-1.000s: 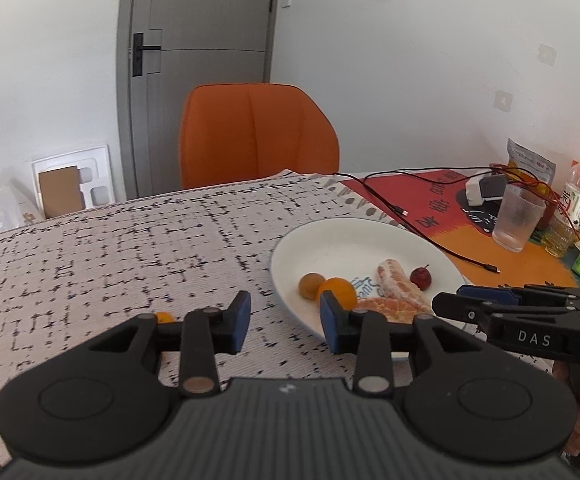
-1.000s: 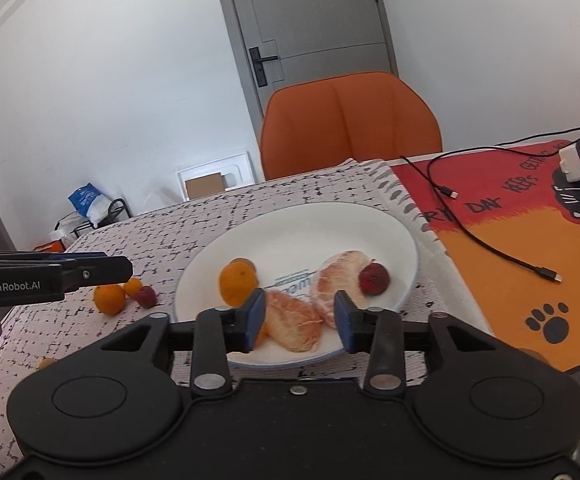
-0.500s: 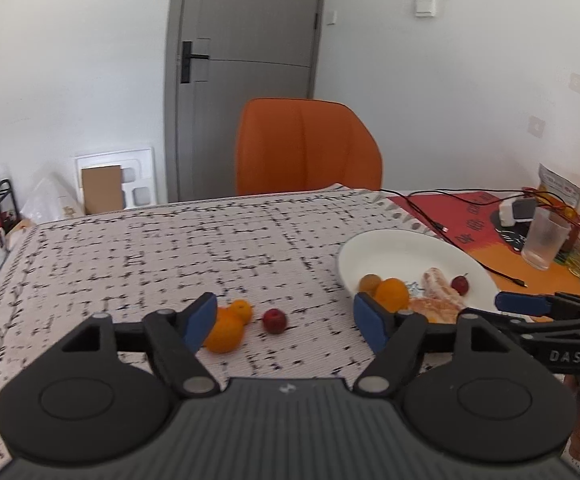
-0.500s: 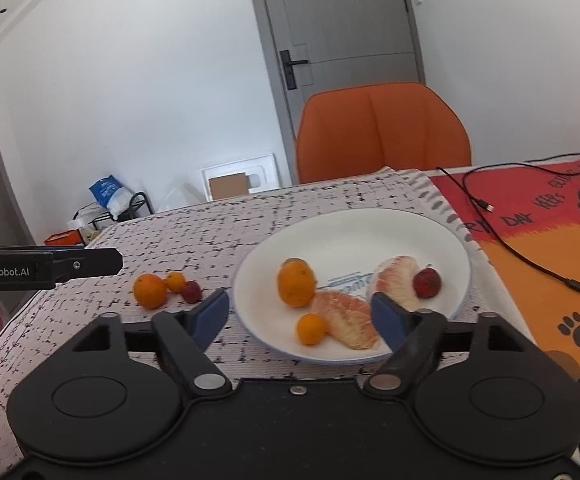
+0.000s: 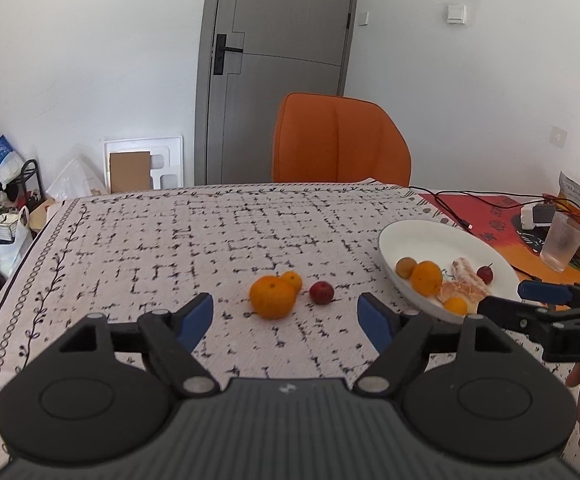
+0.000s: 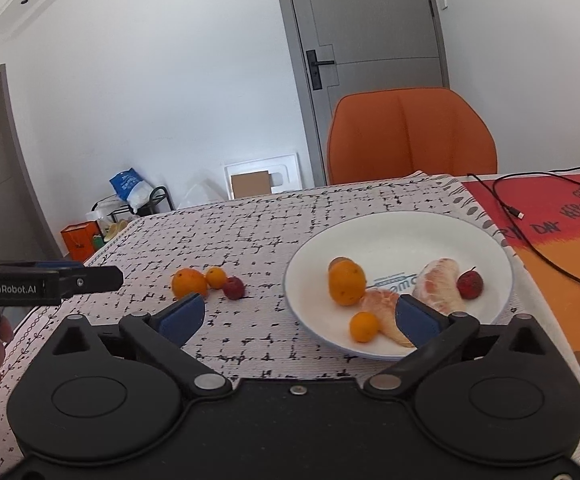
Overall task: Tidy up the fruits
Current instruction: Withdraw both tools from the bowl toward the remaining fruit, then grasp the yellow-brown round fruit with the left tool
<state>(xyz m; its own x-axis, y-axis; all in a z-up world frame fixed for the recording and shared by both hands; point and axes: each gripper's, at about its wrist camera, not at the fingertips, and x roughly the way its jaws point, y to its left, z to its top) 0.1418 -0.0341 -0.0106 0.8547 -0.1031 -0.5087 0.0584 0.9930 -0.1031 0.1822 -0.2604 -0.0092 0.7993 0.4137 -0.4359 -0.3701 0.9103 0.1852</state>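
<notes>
Item: mandarin (image 5: 271, 295) | Location: on tablecloth (image 5: 169, 248) beside small orange and red fruit, left of plate (image 5: 442, 236) | Handling: light, soft-skinned, rolls (judged); pinch across its middle | left gripper (image 5: 285, 316): opening, empty | right gripper (image 6: 302, 314): opening, empty

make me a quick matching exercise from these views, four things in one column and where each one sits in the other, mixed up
Things:
1. large orange
2. peeled segments
3. drinking glass
4. orange chair

Places:
A. behind the table's far edge
B. on the white plate
C. on the patterned tablecloth, beside a small red fruit
D. on the orange mat, far right

Pairs: 1-C, 2-B, 3-D, 4-A
</notes>
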